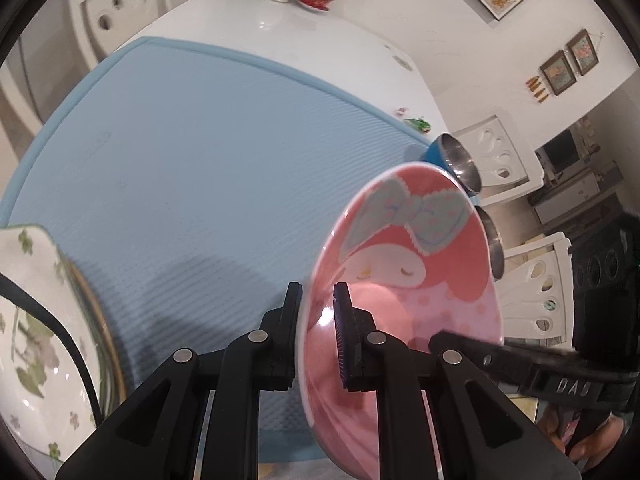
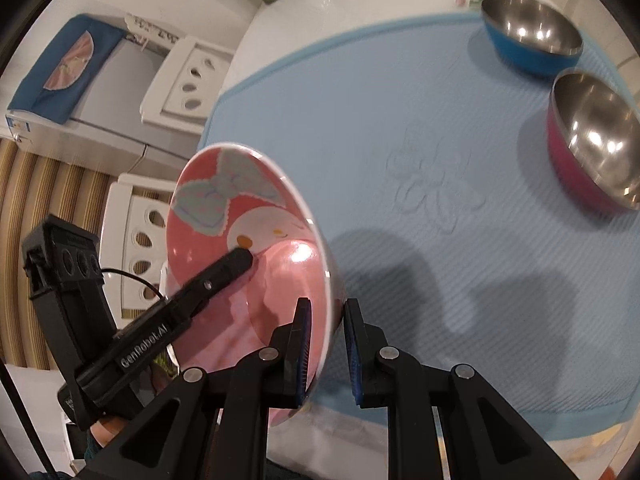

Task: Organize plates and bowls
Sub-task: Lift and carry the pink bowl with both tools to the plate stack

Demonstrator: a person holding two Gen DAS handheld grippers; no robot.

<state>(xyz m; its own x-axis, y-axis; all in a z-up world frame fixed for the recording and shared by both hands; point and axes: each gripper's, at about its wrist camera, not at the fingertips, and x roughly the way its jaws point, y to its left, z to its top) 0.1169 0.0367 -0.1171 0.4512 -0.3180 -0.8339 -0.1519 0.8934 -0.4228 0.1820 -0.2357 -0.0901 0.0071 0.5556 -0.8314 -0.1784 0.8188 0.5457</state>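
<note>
Jaws of both our grippers, left gripper (image 1: pixel 318 300) and right gripper (image 2: pixel 325 316), are clamping opposite rims of the pink bowl (image 1: pixel 404 280). We are carrying it above the blue mat (image 1: pixel 192 152); keeping it level, we should be steering toward the steel bowls (image 2: pixel 532 32) at two o'clock.

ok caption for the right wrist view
Both grippers clamp a pink cartoon-print ceramic bowl by opposite rims above a light blue ribbed mat.

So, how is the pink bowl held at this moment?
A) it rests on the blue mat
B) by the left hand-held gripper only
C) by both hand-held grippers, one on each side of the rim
C: the left hand-held gripper and the right hand-held gripper each clamp the rim of the pink bowl.
</note>
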